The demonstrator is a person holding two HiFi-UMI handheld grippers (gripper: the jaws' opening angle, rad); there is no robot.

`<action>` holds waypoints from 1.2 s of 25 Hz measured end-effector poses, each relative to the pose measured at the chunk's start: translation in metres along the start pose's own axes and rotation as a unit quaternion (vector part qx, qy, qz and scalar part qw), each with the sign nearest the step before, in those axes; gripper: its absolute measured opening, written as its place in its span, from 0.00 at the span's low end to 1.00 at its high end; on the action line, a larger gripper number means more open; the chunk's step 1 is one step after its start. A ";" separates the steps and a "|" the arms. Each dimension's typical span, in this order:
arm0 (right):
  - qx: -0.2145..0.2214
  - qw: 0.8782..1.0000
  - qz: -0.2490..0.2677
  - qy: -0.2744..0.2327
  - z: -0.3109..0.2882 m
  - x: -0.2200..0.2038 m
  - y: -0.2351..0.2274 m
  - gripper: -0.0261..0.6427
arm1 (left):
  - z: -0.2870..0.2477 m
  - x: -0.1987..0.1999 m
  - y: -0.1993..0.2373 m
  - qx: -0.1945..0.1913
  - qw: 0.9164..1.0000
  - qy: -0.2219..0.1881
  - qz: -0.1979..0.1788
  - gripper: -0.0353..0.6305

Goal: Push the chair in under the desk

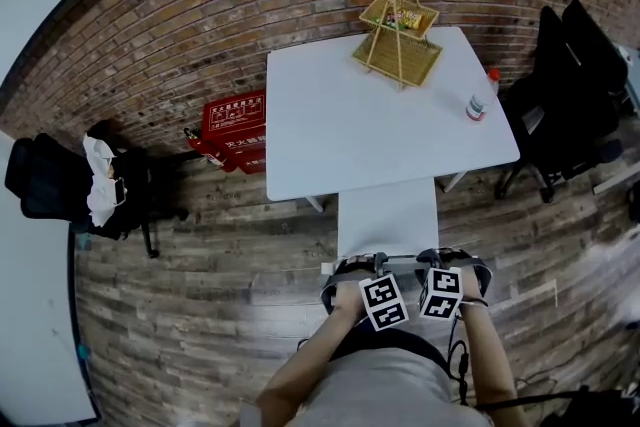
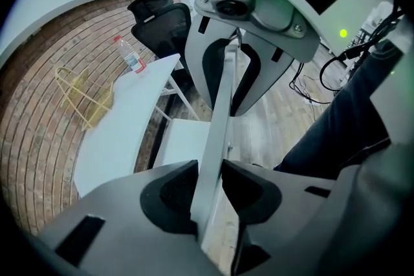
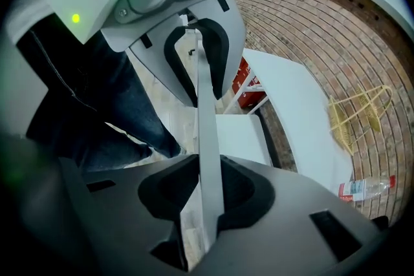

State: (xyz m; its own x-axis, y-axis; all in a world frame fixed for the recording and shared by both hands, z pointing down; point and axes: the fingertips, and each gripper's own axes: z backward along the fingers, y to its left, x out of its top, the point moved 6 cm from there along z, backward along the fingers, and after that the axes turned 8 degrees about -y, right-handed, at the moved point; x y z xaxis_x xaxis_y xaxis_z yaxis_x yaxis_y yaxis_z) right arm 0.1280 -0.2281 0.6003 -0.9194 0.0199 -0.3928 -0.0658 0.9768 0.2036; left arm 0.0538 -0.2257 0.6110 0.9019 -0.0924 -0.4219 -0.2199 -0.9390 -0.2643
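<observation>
Held the left tongs [image 2: 208,187] narrowed onto the thin upper edge of the backrest [image 2: 220,119] of the white chair [image 1: 387,215], pads against both faces of the panel. Kept the right tongs [image 3: 208,194] just beside them on the same edge, likewise closed on the panel. Found the chair on the plank floor [image 1: 220,295], front of the seat at the near edge of the white bench [image 1: 330,115], most of the seat out from under it. Noted on the bench a wicker basket [image 1: 400,40] at the far edge and a bottle [image 1: 478,105] near the right side.
</observation>
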 end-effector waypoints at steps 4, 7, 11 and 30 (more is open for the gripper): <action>0.003 1.000 0.003 0.005 -0.007 0.003 -0.029 0.18 | -0.008 0.000 0.029 -0.004 1.000 -0.002 -0.001 0.24; 0.001 1.000 0.007 0.008 -0.011 0.004 -0.049 0.18 | -0.013 0.001 0.049 -0.003 1.000 -0.004 -0.002 0.24; -0.008 1.000 0.008 0.014 -0.015 0.002 -0.074 0.18 | -0.020 0.004 0.073 0.006 1.000 -0.007 -0.006 0.24; 0.028 0.998 0.049 0.000 -0.032 -0.014 -0.165 0.18 | -0.054 0.025 0.151 0.020 0.999 0.011 0.032 0.24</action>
State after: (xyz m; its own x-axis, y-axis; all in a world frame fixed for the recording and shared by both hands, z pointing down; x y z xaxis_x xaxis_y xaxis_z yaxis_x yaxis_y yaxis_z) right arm 0.1392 -0.3958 0.6008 -0.9203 0.1160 -0.3737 0.0462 0.9806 0.1907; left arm 0.0634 -0.3878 0.6071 0.8931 -0.1603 -0.4203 -0.2926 -0.9168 -0.2720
